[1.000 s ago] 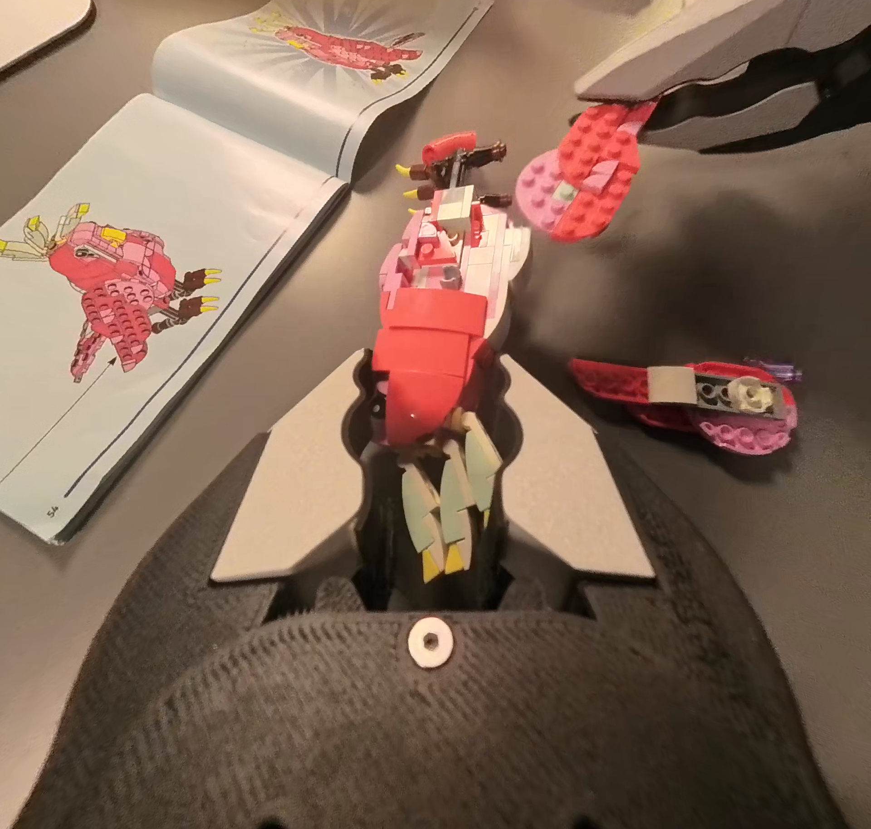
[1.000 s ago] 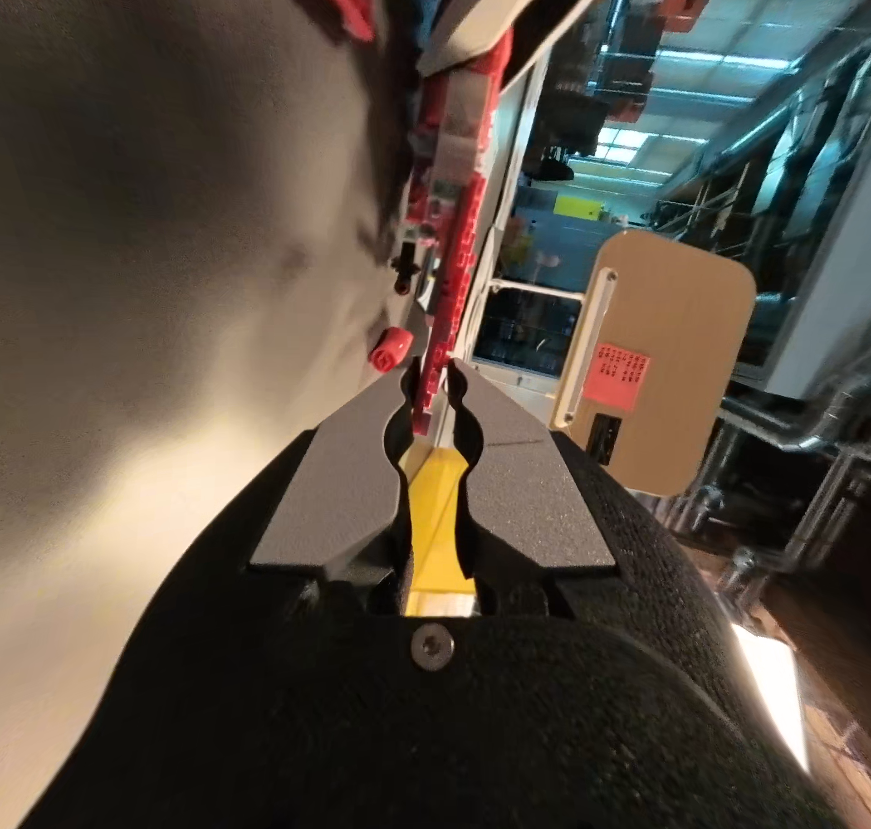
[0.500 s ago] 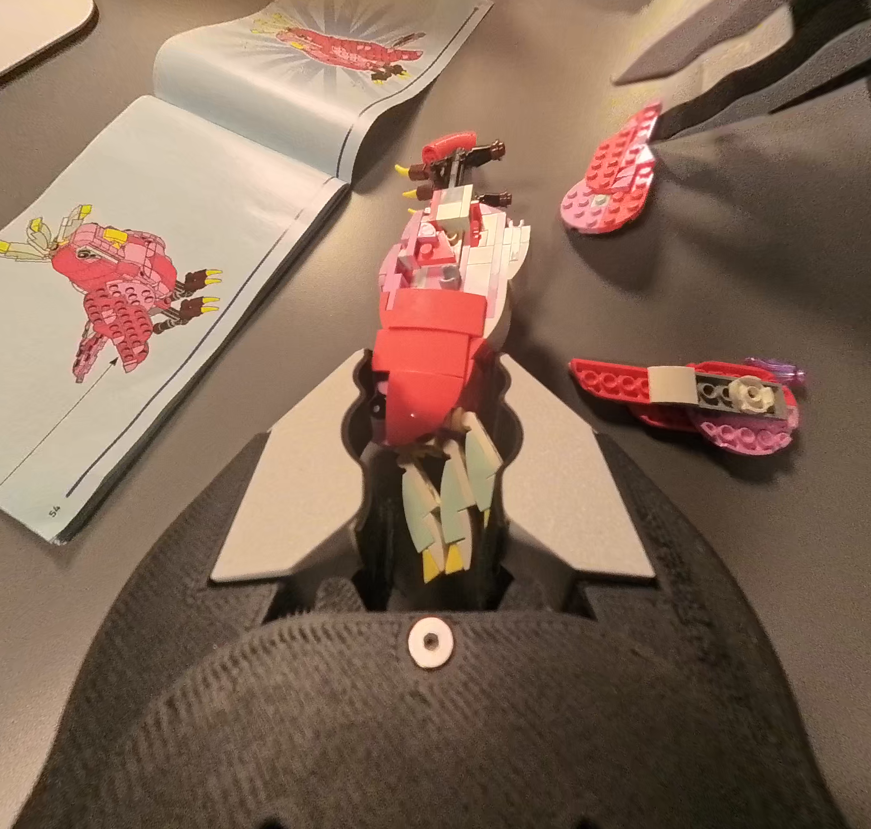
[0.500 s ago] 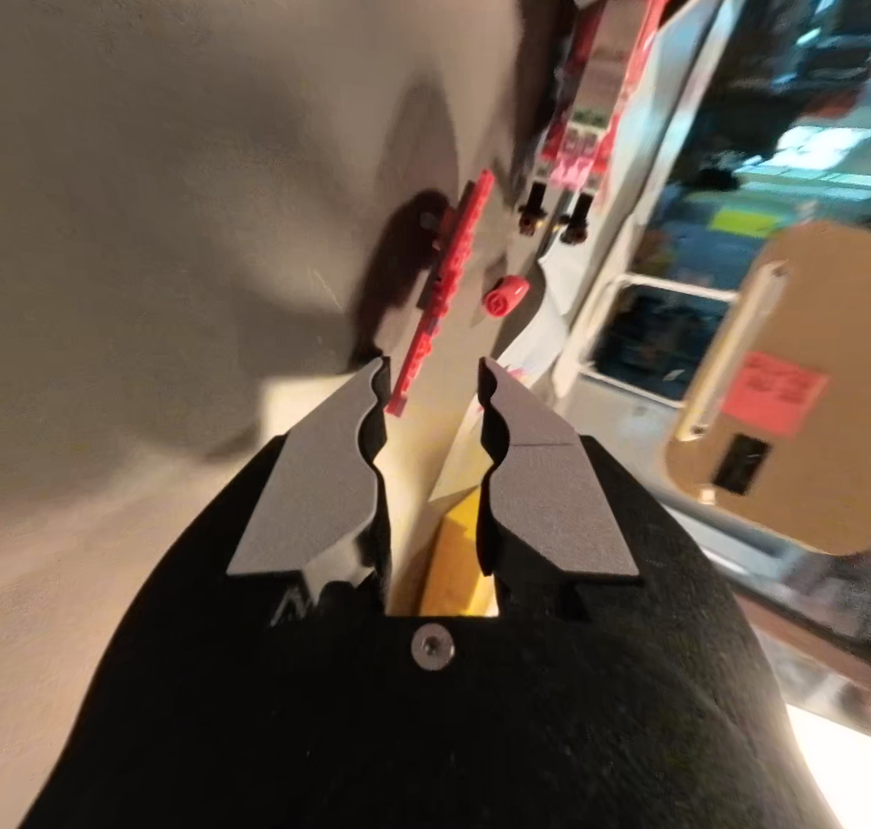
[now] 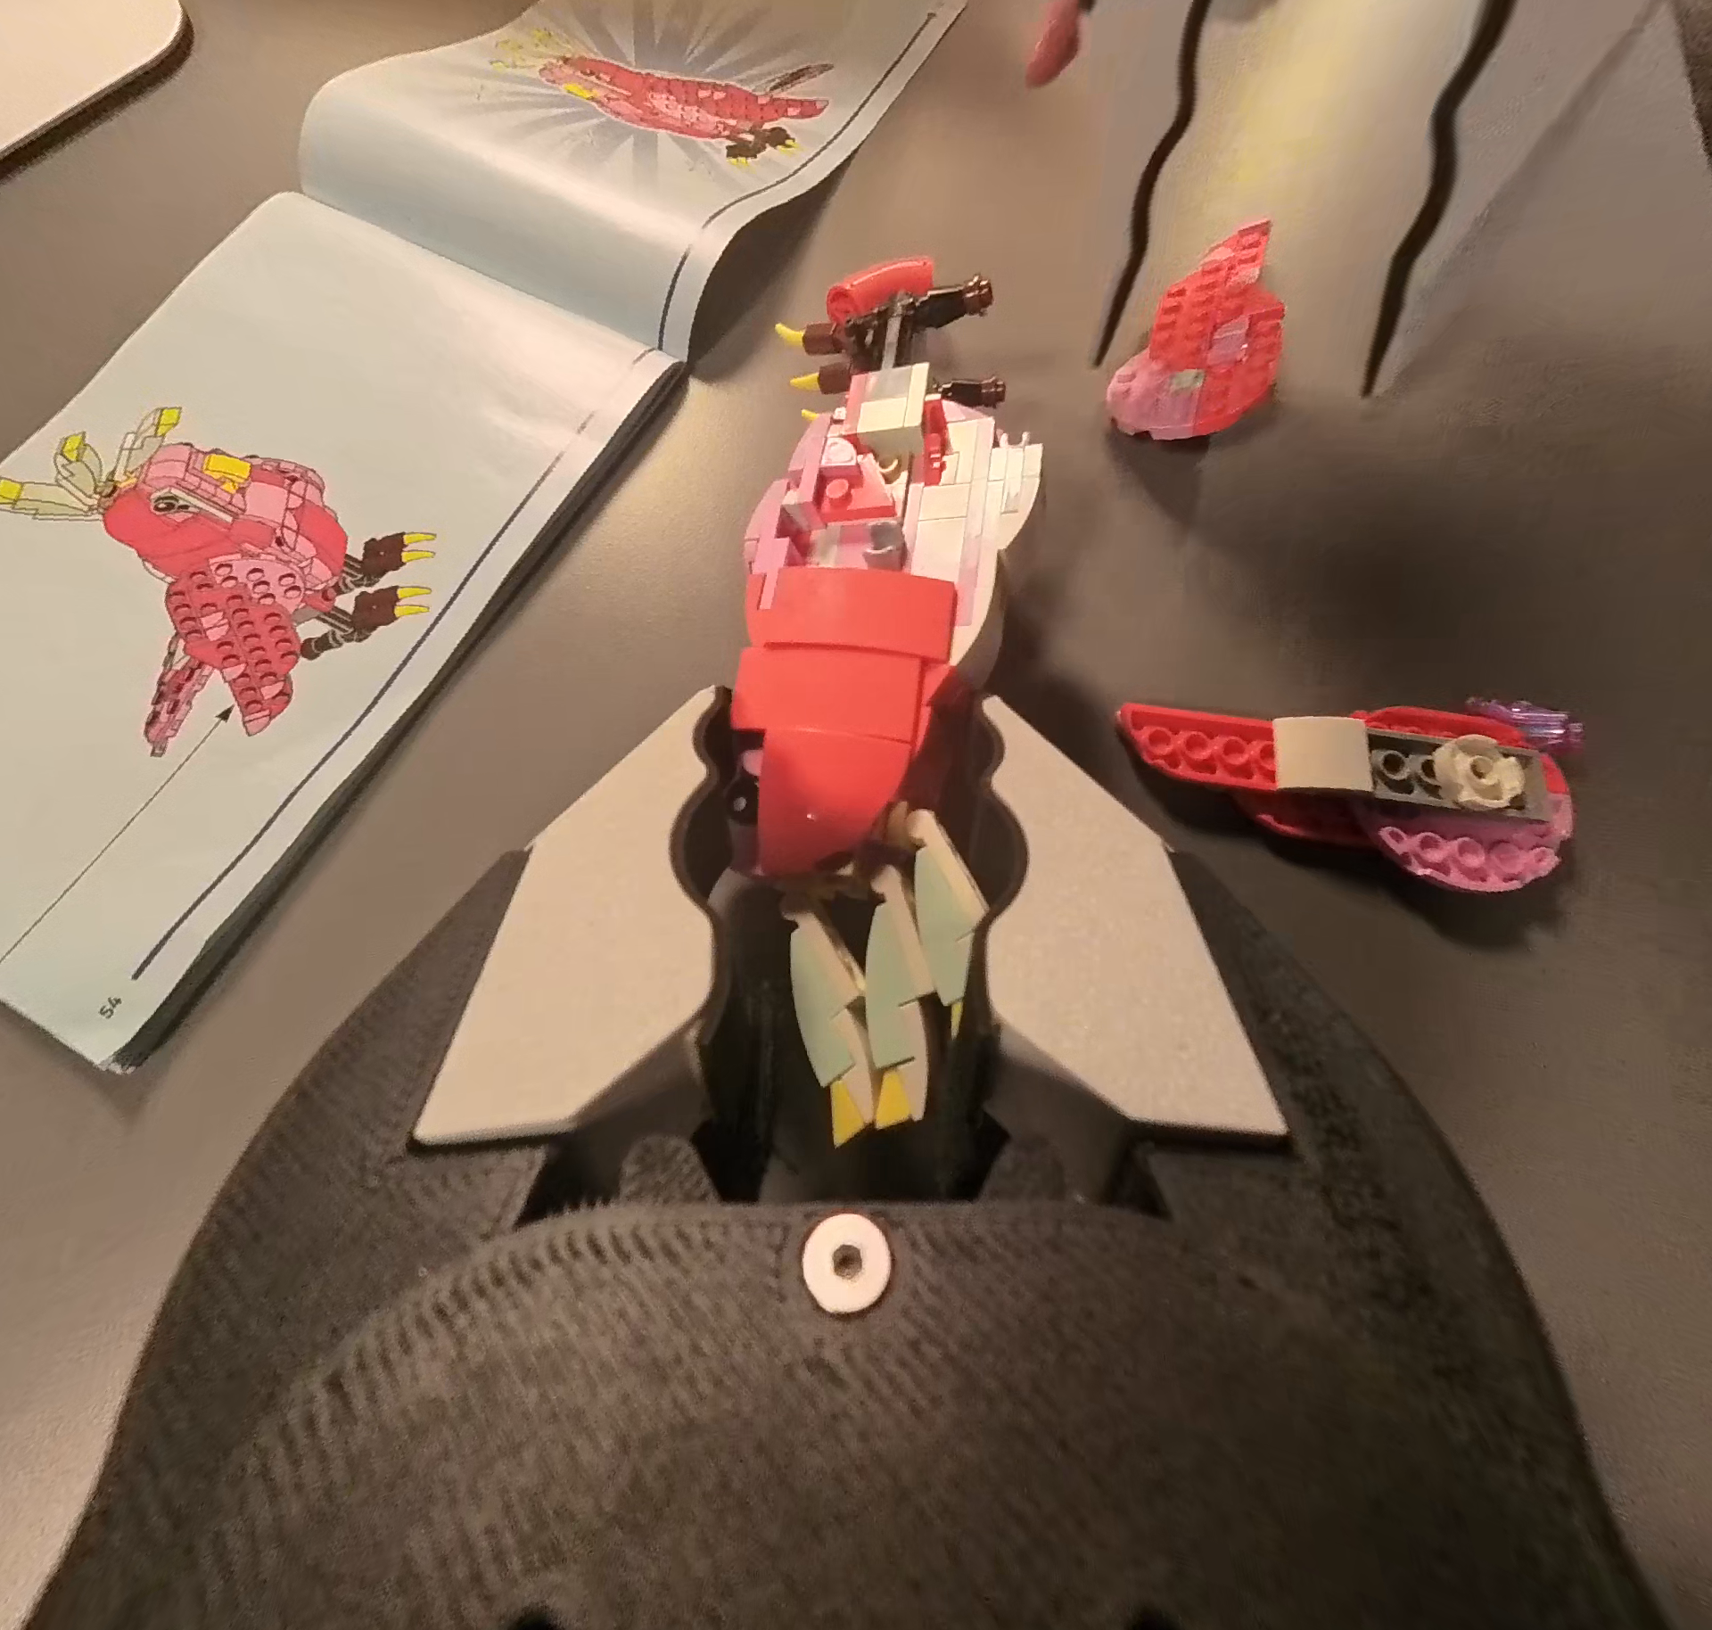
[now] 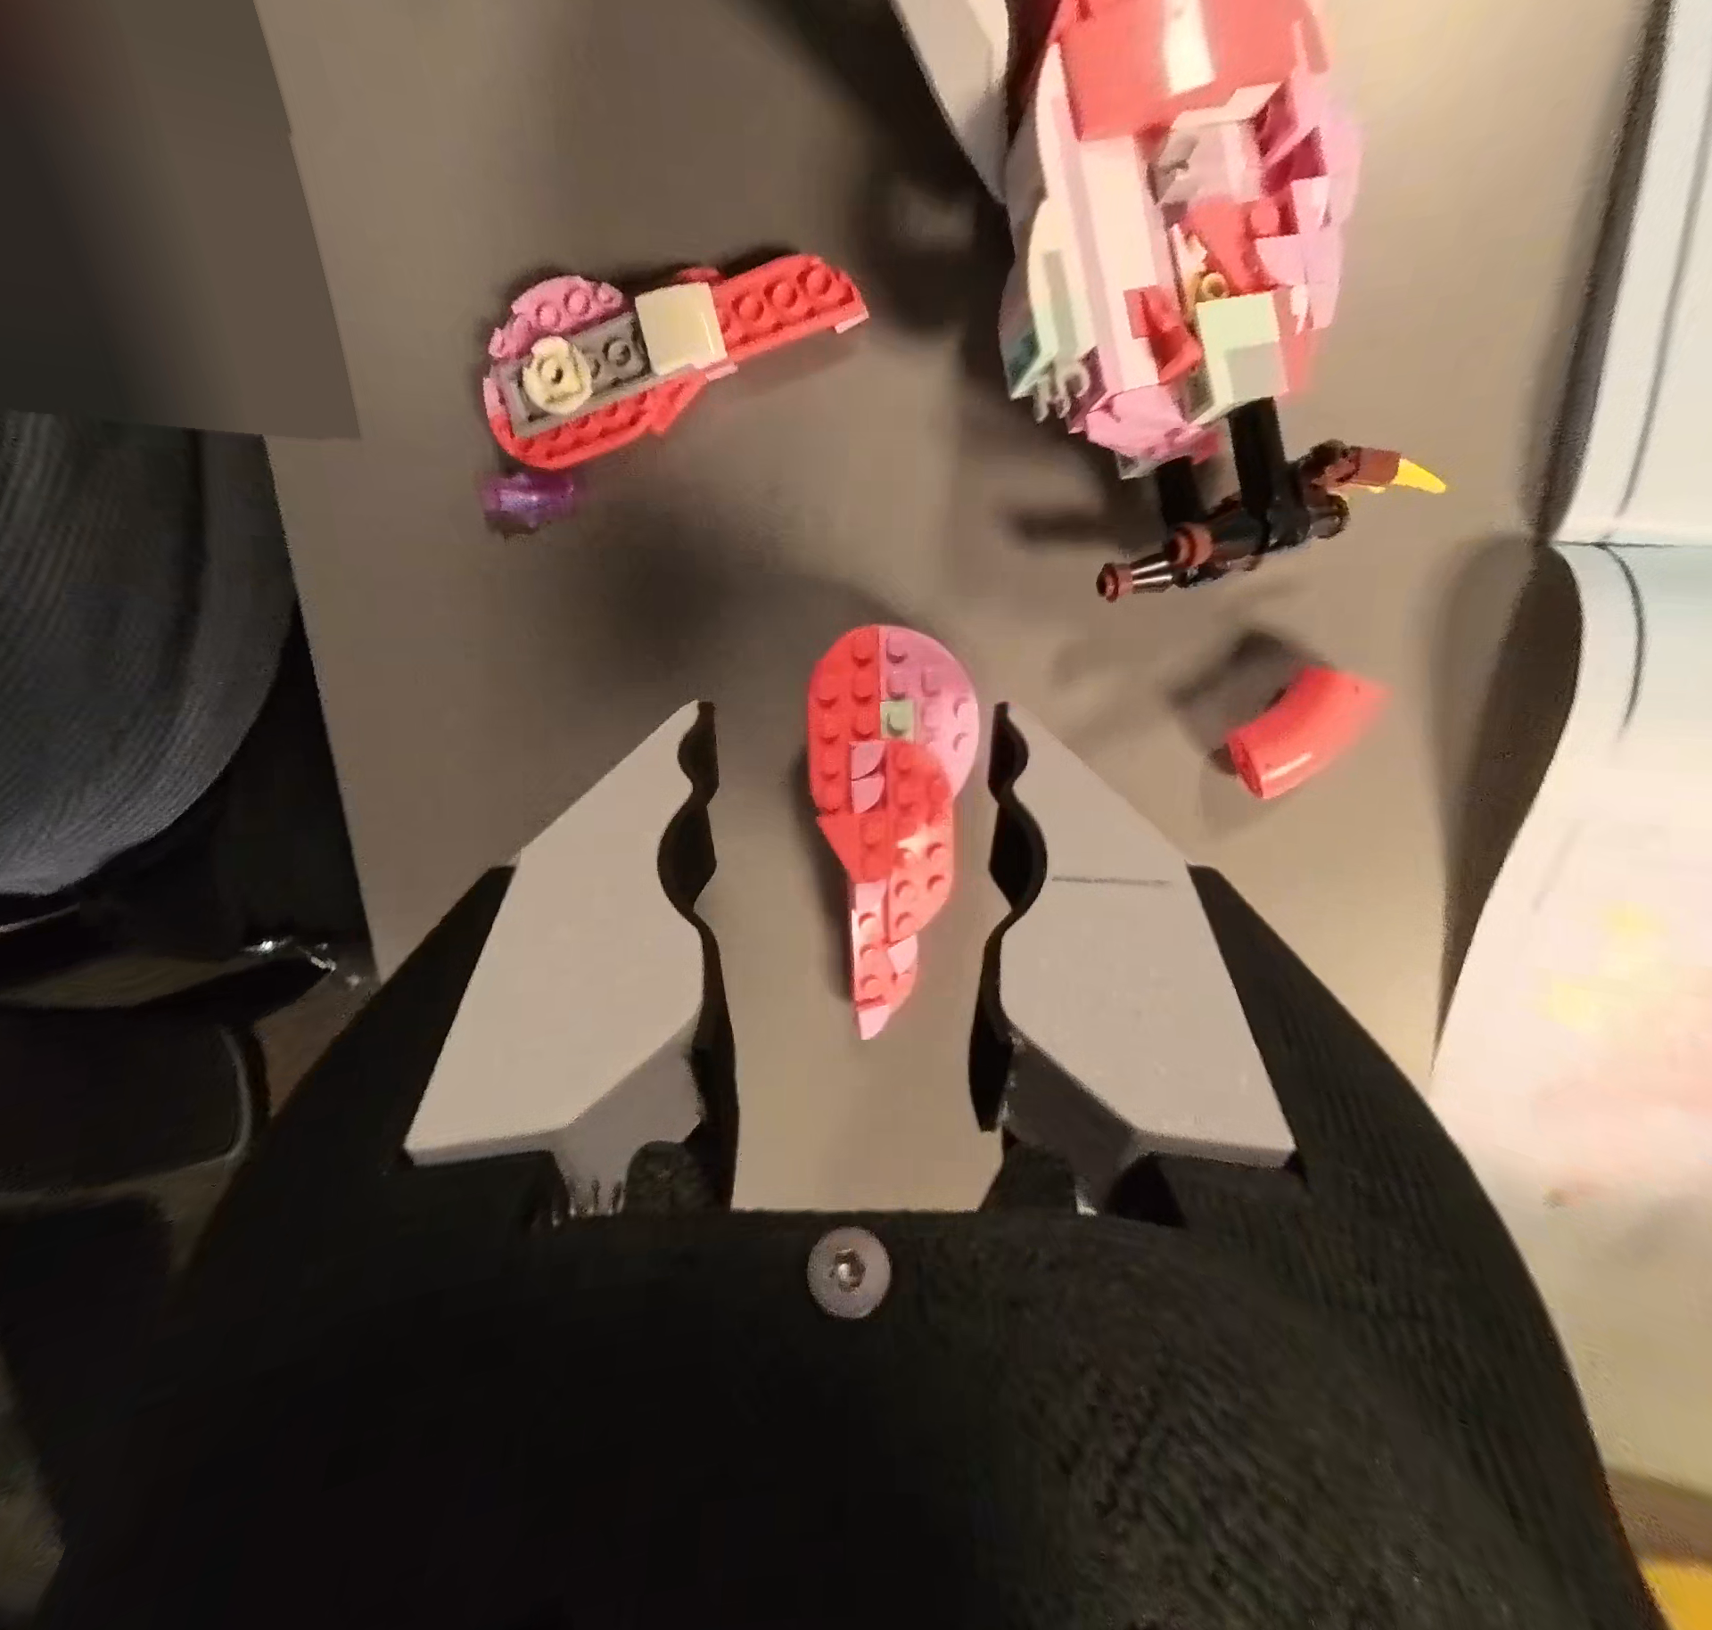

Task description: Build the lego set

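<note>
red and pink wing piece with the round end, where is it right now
The wing piece lies flat on the grey table, between the open right gripper's fingers without touching them, in the right wrist view; the loose red curved brick lies to its right.

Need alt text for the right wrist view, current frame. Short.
Right gripper open above a flat red-and-pink brick wing lying on the grey table, its fingers apart from it. A second wing lies beyond; the brick bird body is upper right.
</note>
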`<state>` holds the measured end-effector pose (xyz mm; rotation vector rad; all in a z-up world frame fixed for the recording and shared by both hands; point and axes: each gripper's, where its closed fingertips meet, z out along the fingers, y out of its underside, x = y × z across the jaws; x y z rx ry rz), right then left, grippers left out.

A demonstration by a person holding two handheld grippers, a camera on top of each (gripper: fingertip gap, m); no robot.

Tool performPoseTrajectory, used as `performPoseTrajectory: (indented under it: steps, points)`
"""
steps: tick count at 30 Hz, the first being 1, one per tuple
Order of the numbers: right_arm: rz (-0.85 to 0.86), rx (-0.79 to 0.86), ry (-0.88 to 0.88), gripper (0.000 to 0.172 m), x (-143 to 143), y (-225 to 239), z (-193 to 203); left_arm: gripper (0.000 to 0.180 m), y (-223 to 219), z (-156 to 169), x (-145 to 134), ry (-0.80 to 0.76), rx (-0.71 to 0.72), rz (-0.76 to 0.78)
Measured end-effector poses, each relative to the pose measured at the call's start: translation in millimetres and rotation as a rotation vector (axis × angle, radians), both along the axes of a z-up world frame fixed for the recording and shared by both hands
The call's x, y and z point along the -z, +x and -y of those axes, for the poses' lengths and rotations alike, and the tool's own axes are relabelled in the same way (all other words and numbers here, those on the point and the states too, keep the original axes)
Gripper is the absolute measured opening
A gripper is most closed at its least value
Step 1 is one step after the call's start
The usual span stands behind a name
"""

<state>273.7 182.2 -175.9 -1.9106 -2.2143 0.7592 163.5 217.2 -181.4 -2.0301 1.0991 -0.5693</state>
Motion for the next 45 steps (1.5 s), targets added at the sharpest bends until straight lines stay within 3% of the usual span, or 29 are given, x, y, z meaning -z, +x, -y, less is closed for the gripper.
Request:
performPoseTrajectory:
  steps: [3,8,14,18,22,24,32,40,45]
  points:
    - [0.063,-0.032,-0.034,0.057,9,2,-3,0.049,0,0,0,0.001,0.001,0.0]
    - [0.089,-0.054,-0.023,0.038,11,3,-5,0.049,0,0,0,0.005,0.004,-0.004]
    - [0.116,-0.058,0.002,0.037,10,6,-3,0.049,0,0,0,0.01,0.005,-0.007]
    - [-0.047,-0.014,-0.003,0.037,-27,-22,-3,0.048,1,0,0,0.038,0.009,-0.027]
    - [-0.204,-0.004,0.2,0.037,-66,-69,-22,0.048,3,1,0,0.091,0.024,-0.059]
    - [-0.165,-0.022,0.262,0.037,-64,-80,-31,0.048,5,1,0,0.107,0.029,-0.066]
    - [0.027,-0.07,0.237,0.037,-34,-87,-44,0.048,5,0,-1,0.102,0.027,-0.059]
    - [0.103,-0.132,0.248,0.037,-23,-89,-43,0.047,7,1,0,0.104,0.041,-0.067]
    - [0.123,-0.218,0.347,0.037,-23,-88,-43,0.047,7,1,0,0.092,0.039,-0.057]
